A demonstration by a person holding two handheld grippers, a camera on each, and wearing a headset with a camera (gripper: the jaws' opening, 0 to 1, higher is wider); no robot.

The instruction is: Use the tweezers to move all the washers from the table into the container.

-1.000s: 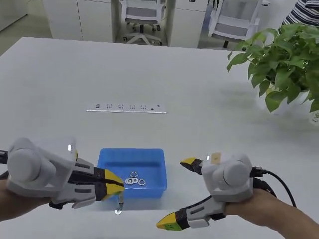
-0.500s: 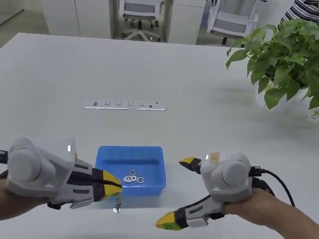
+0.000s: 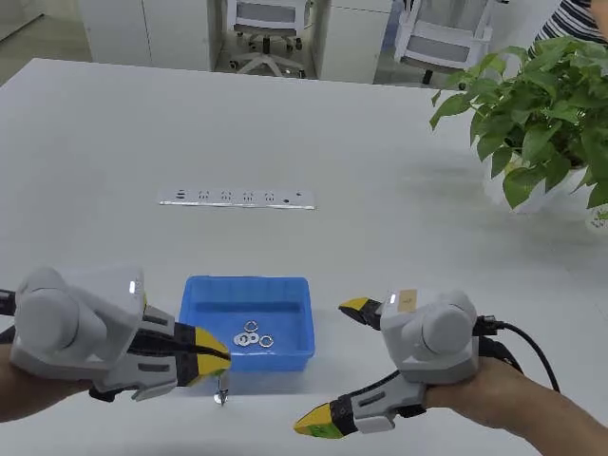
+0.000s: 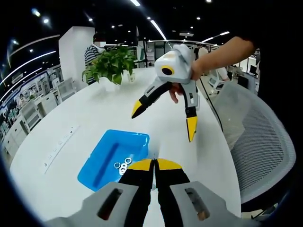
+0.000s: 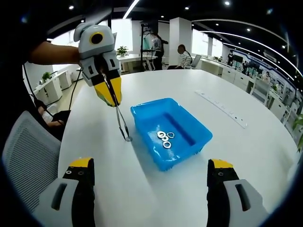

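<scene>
One left gripper [image 3: 224, 357] holds tweezers [image 3: 221, 386] tip-down.

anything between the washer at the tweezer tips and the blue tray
Only the container's side wall: the washer lies on the table just outside it, at the tweezers' tips, so it has to go over that wall.

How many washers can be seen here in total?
5 washers: four lie close together in the container; one is at the tips of the tweezers, low over the table beside the container. Overlap may hide another.
</scene>
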